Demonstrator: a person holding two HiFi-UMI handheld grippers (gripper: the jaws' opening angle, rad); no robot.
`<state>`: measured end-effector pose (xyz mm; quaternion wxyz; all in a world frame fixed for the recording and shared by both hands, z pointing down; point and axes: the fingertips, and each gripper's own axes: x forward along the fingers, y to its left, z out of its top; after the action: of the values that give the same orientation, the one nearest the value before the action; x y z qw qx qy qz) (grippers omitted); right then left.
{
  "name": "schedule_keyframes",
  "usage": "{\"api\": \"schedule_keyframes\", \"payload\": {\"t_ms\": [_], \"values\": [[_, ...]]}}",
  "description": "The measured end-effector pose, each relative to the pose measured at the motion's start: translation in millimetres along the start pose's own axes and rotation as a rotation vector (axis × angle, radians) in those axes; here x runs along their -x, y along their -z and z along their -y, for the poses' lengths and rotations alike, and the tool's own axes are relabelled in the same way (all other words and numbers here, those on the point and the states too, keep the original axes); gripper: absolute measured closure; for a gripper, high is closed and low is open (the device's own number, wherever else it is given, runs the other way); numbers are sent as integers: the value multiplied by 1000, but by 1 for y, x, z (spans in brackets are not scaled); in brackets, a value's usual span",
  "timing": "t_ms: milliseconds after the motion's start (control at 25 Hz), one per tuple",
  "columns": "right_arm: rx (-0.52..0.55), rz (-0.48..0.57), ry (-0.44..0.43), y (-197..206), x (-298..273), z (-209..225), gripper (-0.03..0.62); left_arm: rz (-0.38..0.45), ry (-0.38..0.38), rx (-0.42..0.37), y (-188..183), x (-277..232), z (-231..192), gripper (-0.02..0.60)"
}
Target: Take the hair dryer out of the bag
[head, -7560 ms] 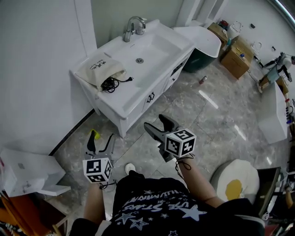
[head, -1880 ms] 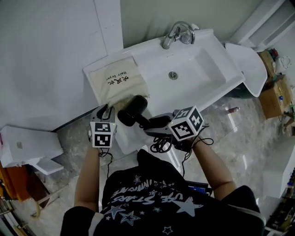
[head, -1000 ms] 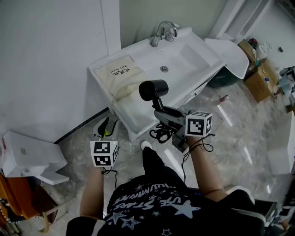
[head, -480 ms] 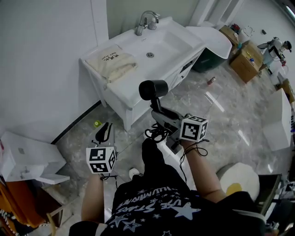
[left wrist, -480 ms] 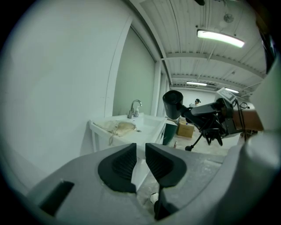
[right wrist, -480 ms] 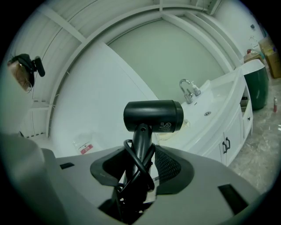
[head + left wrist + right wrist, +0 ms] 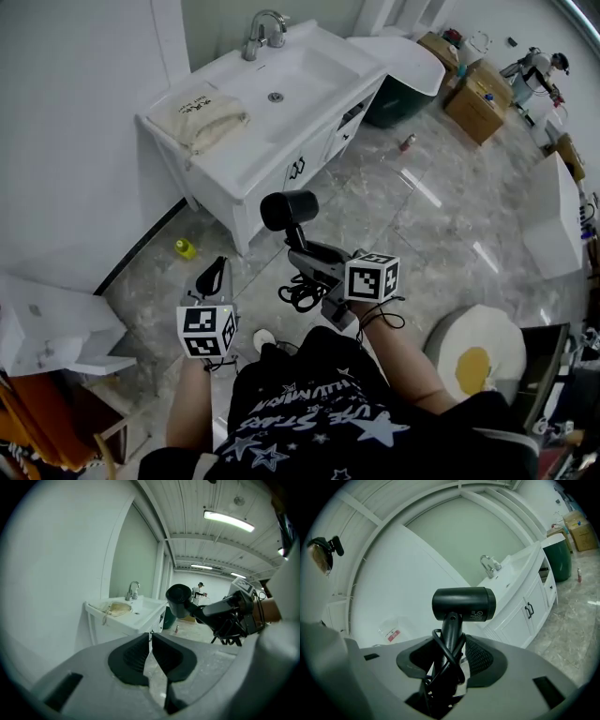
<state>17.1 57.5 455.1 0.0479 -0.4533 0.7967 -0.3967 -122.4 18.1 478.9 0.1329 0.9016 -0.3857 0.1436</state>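
A black hair dryer (image 7: 289,210) stands up out of my right gripper (image 7: 305,264), which is shut on its handle; its cord (image 7: 302,294) hangs in loops below. The right gripper view shows the dryer's barrel (image 7: 463,603) above the jaws and the cord wound round the handle. The cream cloth bag (image 7: 200,112) lies limp on the left end of the white vanity top (image 7: 244,173), far from both grippers. My left gripper (image 7: 216,278) hangs low over the floor; its jaws have just been closing and stand shut with nothing between them (image 7: 151,654). The dryer (image 7: 183,600) shows at the right there.
The vanity has a basin (image 7: 281,80) and a tap (image 7: 261,26). A small yellow thing (image 7: 185,247) lies on the floor by the wall. A white box (image 7: 52,328) sits at the left. Cardboard boxes (image 7: 480,103) and a green bin (image 7: 398,98) stand beyond the vanity.
Both grippers have drawn back from the vanity, the right one carrying the dryer. The left jaws have closed. The bag stays on the top.
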Motion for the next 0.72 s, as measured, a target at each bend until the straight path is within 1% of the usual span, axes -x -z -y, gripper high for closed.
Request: {"api": "schedule_keyframes", "payload": {"t_ms": [160, 320, 520, 720], "values": [[19, -3, 7, 4, 25, 6, 404, -8, -1, 8, 3, 3, 25, 554], [7, -15, 9, 13, 58, 16, 404, -17, -13, 26, 8, 9, 59, 555], [-14, -24, 5, 28, 102, 29, 404, -29, -9, 11, 16, 15, 110, 555], [13, -43, 6, 42, 137, 35, 404, -31, -20, 19, 26, 27, 147, 555]]}}
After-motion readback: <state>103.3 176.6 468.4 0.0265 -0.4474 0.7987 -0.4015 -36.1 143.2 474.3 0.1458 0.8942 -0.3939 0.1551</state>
